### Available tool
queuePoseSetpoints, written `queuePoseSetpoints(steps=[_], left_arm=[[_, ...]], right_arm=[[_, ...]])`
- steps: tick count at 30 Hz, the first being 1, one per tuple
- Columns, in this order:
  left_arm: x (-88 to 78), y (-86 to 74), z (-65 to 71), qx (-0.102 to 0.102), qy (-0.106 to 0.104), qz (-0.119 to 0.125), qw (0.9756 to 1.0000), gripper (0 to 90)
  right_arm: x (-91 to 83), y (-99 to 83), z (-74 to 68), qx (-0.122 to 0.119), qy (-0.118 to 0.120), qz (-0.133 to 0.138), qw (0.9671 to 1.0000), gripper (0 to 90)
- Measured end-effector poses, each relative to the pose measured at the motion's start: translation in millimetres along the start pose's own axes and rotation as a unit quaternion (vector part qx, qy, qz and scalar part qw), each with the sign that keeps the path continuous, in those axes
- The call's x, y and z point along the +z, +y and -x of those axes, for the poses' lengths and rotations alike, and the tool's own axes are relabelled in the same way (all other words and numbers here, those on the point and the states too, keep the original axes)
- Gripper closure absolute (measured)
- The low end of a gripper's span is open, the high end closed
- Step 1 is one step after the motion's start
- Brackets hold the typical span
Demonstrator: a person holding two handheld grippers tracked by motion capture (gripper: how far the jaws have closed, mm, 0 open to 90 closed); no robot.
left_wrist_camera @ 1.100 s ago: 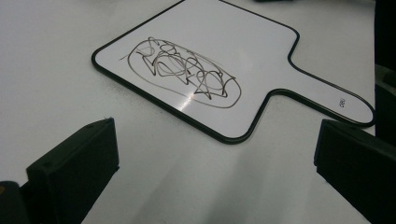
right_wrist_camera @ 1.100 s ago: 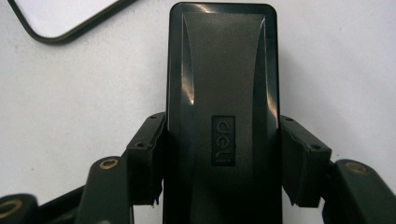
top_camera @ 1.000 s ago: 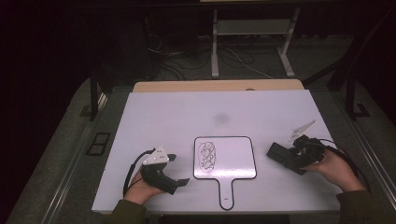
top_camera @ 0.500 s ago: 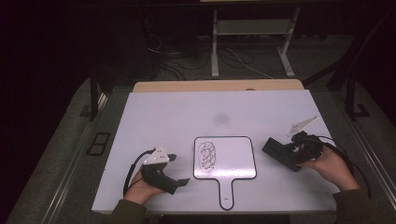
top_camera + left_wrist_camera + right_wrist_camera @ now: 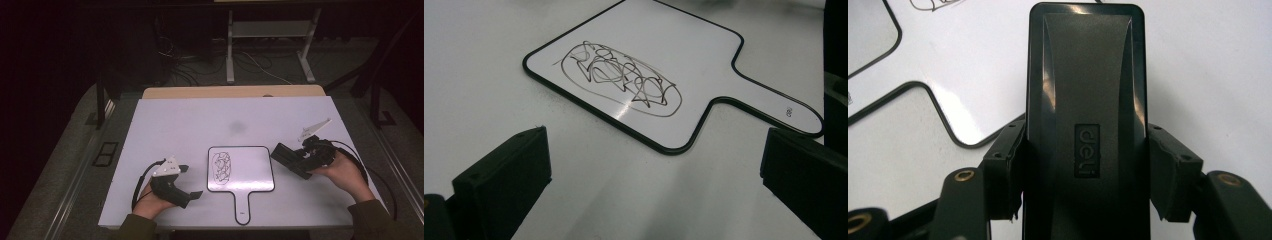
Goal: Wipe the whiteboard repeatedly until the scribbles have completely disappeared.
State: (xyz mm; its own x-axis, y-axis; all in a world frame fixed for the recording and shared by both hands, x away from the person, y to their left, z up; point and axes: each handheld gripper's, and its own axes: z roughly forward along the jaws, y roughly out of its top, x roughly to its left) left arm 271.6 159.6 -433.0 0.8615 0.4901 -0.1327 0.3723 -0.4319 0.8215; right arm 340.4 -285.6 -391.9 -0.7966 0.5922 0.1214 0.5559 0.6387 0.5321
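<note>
The eraser (image 5: pixel 1087 125) sat clamped between the jaws of your right gripper (image 5: pixel 300 159), which pressed on both of its long sides; its long axis ran straight out ahead of the claw, with the far end well past the fingertips. In the high view it pointed toward the whiteboard paddle (image 5: pixel 250 167), which lay just beyond that free end, a little to the claw's left front. The scribble (image 5: pixel 222 166) you were after, as I judge it, lay farther across on the paddle's far half, so the move ahead would have been a reach over the bare near half of the board before the felt could meet ink. In the right gripper view the paddle's black rim curved in at the left, close beside the eraser.

Your left gripper (image 5: pixel 654 190) rested on the table (image 5: pixel 200 120) with its jaws standing wide apart and nothing between them. The paddle lay just ahead of it, handle to its right, scribble straight in front. That claw was the nearer one to the ink, yet it carried no tool.

No containers stood on the table.
</note>
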Motion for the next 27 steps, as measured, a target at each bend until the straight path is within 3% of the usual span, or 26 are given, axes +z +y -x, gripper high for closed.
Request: queuePoseSetpoints(steps=[27], left_arm=[[1.8,-0.7,-0.6,-0.001,0.002,-0.002,1.0000,0.0]], right_arm=[[26.0,43.9,-14.3,-0.011,0.005,0.008,0.9999,38.6]])
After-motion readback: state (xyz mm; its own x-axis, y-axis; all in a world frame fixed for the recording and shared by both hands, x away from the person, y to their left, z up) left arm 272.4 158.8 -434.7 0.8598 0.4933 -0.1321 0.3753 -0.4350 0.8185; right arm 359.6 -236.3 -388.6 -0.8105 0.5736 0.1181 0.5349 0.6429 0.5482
